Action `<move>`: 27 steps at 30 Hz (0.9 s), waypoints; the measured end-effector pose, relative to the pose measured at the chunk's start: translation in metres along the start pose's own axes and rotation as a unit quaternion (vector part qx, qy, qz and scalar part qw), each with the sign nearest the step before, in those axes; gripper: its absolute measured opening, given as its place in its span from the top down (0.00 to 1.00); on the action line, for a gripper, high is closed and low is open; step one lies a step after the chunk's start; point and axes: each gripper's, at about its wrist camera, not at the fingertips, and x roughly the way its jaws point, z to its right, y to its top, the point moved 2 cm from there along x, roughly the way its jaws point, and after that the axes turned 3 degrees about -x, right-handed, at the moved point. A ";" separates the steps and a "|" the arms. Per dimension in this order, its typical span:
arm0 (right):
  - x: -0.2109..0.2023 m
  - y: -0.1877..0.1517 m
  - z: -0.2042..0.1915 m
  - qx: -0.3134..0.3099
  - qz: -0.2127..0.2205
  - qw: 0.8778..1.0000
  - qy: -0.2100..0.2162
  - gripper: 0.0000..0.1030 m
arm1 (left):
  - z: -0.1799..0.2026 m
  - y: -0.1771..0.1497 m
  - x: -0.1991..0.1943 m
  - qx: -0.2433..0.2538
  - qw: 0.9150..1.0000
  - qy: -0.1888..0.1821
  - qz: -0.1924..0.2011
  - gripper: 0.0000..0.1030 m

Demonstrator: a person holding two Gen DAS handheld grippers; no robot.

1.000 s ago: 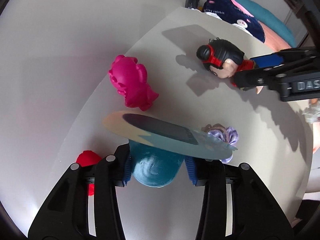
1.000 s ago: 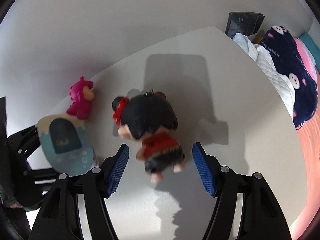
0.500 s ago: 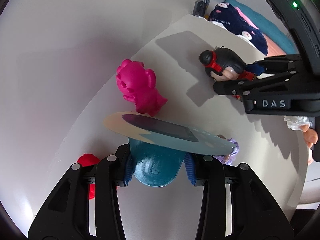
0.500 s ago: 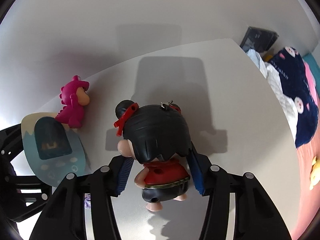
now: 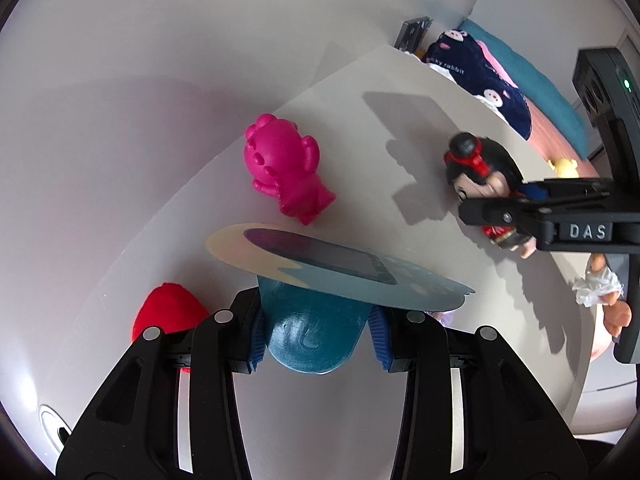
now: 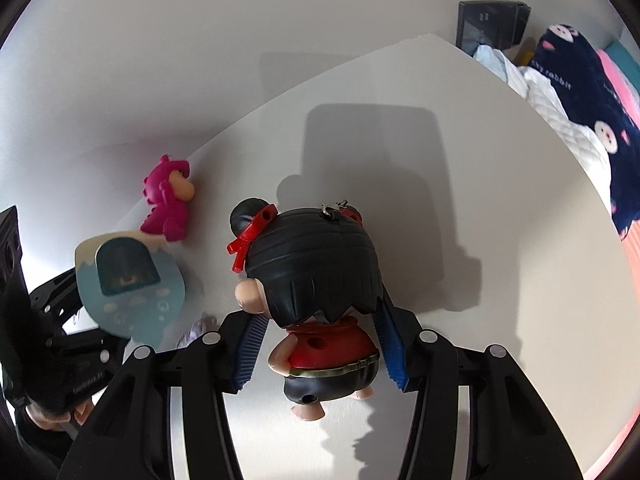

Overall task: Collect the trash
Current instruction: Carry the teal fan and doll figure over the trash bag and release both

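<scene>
On the white tabletop (image 6: 500, 184), four small items are spread along the wall side. The left gripper (image 5: 318, 330) is clamped on a blue dustpan (image 5: 316, 336): both blue ribbed pads press the sides of its rounded teal body, and its flat, pale-edged blade extends forward above the table. In the right wrist view the same dustpan (image 6: 132, 284) appears at the left, tilted, with a dark recess on its face.

The right gripper (image 6: 318, 344) pinches a doll figure with black hair and a red bow (image 6: 316, 272). Its pads bear on the figure at the lower edge of the hair, on either side of the red torso; the legs project toward the camera. In the left wrist view the figure (image 5: 482, 168) is partly covered by the black right gripper frame.

A pink toy figure (image 5: 286, 170) lies on the table just beyond the dustpan blade, apart from both grippers. A red soft object (image 5: 168, 312) sits beside the left gripper's left finger. A small purple item (image 6: 196, 330) shows partly under the dustpan. A crumpled clear wrapper (image 5: 598, 286) is held at the person's right hand, at the picture's right edge. Bedding with a navy printed fabric (image 6: 580, 120) lies past the table's far corner.
</scene>
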 end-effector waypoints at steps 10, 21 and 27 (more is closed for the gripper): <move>-0.021 -0.014 0.011 0.013 0.011 1.000 0.003 0.49 | 0.005 -0.001 -0.018 -0.004 1.000 -0.005 0.014 0.60; -0.062 -0.048 0.028 0.030 0.035 0.999 0.013 0.49 | 0.050 -0.004 -0.043 0.030 0.999 -0.015 0.024 0.60; -0.093 -0.078 0.038 0.039 0.053 0.998 0.014 0.49 | 0.091 -0.015 -0.054 0.049 0.998 -0.027 0.030 0.60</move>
